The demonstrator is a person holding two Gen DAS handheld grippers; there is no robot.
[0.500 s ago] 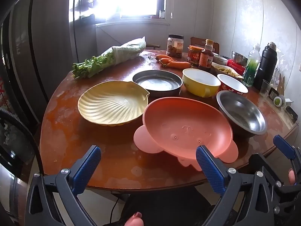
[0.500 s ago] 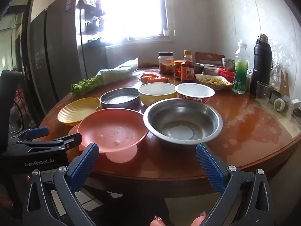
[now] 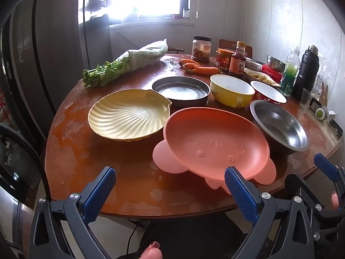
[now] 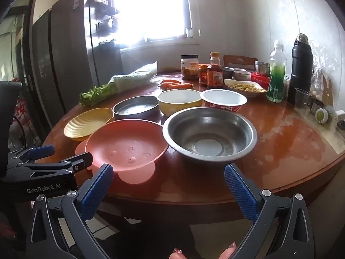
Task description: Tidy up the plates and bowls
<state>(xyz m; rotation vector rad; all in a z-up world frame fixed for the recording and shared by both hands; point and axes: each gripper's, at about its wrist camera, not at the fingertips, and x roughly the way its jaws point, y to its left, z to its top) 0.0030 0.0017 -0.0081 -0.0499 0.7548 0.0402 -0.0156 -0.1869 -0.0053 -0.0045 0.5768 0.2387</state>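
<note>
Both tongs are hanging wide open and gripping nothing: I am holding the left tongs (image 3: 170, 188) and the right tongs (image 4: 169, 184) just off the near edge of the round reddish-brown wooden surface (image 4: 291, 138).

Just ahead of the left tongs, nearest its right pad, the salmon-pink plastic plate with rounded ear tabs (image 3: 215, 144) is sitting; further ahead and to the left the pale yellow shell-shaped plastic dish (image 3: 127, 116) is lying beside it. Directly ahead of the right tongs the wide stainless-steel bowl (image 4: 210, 133) is resting, its rim appearing to touch the pink plate. Beyond these, the shallow dark metal pan (image 4: 135, 108), the yellow bowl with a white inside (image 4: 180, 100) and the red-patterned white bowl (image 4: 223, 101) are standing in a row.

I am judging the plastic pieces light and stiff but slick, so I would pinch a rim or an ear tab. The steel bowl looks rigid, smooth and likely to slide; its thin rolled rim seems the only hold.

Window glare is washing out the far side, the jar and bottle labels are staying unreadable, and I am not seeing the undersides of the dishes.
</note>
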